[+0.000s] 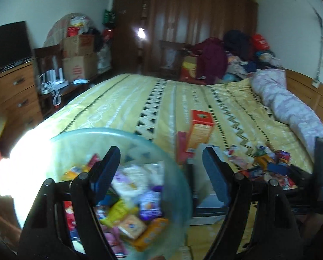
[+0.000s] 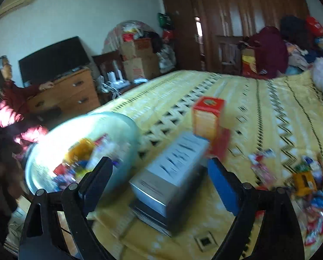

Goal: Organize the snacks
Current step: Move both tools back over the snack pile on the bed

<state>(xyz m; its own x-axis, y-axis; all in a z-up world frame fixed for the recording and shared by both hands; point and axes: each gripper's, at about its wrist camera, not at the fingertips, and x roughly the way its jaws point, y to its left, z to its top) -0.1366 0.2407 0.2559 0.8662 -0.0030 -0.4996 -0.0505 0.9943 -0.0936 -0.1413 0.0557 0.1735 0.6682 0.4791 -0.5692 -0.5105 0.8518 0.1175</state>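
A clear glass bowl (image 1: 174, 173) holding several wrapped snacks sits on the yellow bed cover; it also shows in the right wrist view (image 2: 126, 125). My left gripper (image 1: 161, 173) is open and empty, over the bowl's right rim. An orange-red box (image 1: 200, 127) stands upright beyond it, also in the right wrist view (image 2: 206, 117). My right gripper (image 2: 159, 177) is open and empty, its fingers on either side of a white-grey box (image 2: 172, 171) without touching it. A pile of loose snacks (image 1: 267, 164) lies to the right, also in the right wrist view (image 2: 312, 184).
The bed (image 1: 122, 99) fills the middle, with a rolled quilt (image 1: 284, 104) and a clothes pile (image 1: 237, 58) at its far right. A wooden dresser (image 2: 70, 93) with a TV and a person in red (image 2: 7, 99) stand at the left. Cardboard boxes (image 1: 79, 60) are stacked by the wardrobe.
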